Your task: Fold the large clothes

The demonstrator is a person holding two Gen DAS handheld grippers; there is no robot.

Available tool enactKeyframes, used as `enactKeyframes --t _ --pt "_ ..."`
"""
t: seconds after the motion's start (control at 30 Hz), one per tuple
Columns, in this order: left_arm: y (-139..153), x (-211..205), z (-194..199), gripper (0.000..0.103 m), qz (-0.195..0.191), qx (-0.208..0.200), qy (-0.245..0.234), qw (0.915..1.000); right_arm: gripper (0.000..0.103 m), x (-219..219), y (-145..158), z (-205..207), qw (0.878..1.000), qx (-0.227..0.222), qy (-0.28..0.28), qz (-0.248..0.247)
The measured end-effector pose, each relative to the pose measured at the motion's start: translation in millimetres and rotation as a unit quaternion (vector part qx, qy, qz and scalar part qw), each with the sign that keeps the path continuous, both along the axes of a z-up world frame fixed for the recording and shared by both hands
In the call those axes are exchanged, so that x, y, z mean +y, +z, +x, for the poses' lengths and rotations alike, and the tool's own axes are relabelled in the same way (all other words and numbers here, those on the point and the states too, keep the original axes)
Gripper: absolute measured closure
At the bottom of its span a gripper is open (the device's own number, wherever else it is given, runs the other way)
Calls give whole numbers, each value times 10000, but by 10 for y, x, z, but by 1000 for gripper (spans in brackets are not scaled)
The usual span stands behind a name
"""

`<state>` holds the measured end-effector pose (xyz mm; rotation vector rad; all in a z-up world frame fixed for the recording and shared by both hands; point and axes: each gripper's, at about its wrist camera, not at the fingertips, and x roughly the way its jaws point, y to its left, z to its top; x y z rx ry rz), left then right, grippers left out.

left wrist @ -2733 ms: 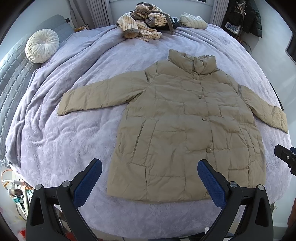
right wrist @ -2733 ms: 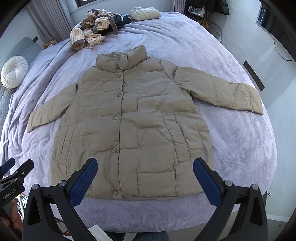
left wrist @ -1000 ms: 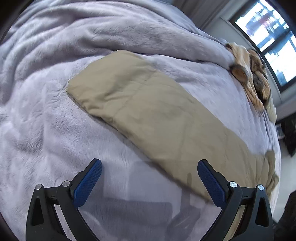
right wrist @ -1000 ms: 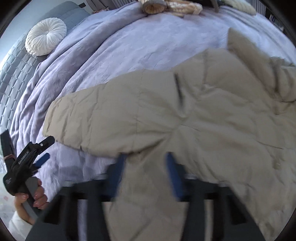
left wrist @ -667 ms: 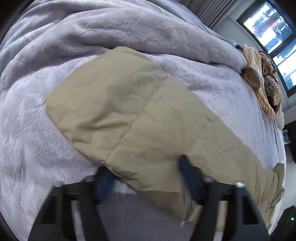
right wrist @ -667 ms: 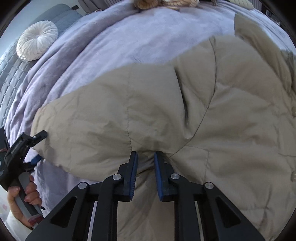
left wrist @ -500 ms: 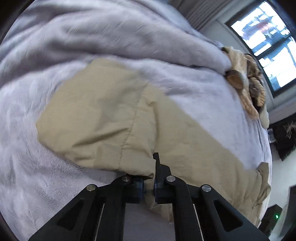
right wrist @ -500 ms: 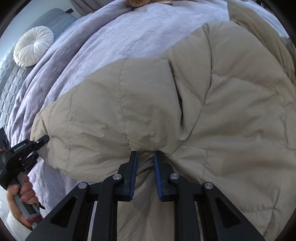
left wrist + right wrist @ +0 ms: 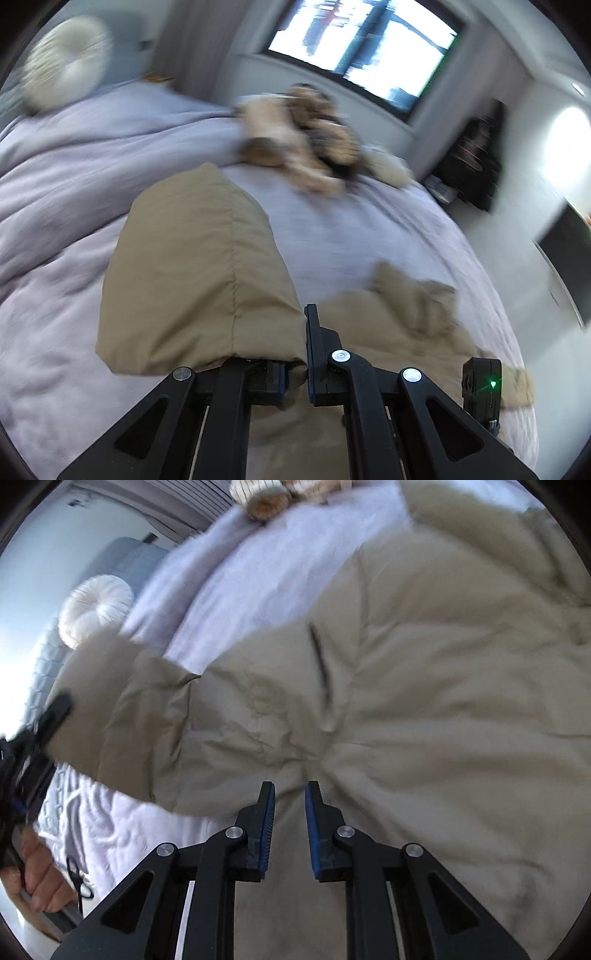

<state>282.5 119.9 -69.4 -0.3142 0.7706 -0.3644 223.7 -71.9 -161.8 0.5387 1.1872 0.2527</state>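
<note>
- The left gripper, fingers clamped on the cuff end of the tan quilted puffer coat's sleeve, has lifted that sleeve off the lilac bed blanket since half a second ago
- The right gripper stays pinched on coat fabric near the underarm
- The coat's body still lies on the bed
- Both views are now motion-blurred, with the heap of striped clothes swung into the left view

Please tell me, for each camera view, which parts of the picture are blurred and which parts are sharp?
Left wrist view: the left gripper and nearby coat sleeve are sharp; the round cushion, clothes pile and window are motion-smeared. Right wrist view: the right gripper is sharp; the coat is softly blurred, and the hand at the left edge too.
</note>
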Motion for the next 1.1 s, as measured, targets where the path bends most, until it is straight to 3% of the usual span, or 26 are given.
enactKeyframes --t 0.2,0.3,0.43,0.67,0.73,0.77,0.8,0.87,0.93,1.03,1.1 --pt "-79 -1633 -109 94 497 12 -1106 9926 86 -930 330 -571 9975 -51 -606 -373" --pt "-297 -2291 -272 94 946 145 -1425 9852 86 -1359 347 -843 9951 26 -802 -584" --pt "-699 -2810 -401 94 1725 495 -1588 9709 83 -1825 257 -1133 9916 221 -1039 -733" --pt "-999 -2749 -706 93 2472 685 -1753 9505 83 -2228 98 -1306 9870 451 -1452 -528" --pt "-1007 -2657 -773 64 2516 685 -1768 9491 83 -2231 100 -1260 9867 438 -1490 -487" --pt "-995 -2596 -819 31 2474 643 -1754 9507 83 -2238 99 -1248 9869 421 -1484 -482" --pt "-942 -2540 -885 15 2412 511 -1700 9541 82 -2231 106 -1247 9871 405 -1468 -486" --pt "-867 -2422 -884 15 2392 344 -1663 9560 71 -2164 148 -1195 9879 368 -1402 -546" --pt "-783 -2287 -925 15 2374 323 -1589 9578 33 -2065 226 -1125 9893 268 -1285 -644" --pt "-639 -1880 -837 15 2148 266 -1168 9693 29 -1830 360 -922 9910 43 -1006 -879" --pt "-584 -1499 -590 15 2101 324 -614 9752 25 -1604 456 -765 9900 -149 -774 -1167"
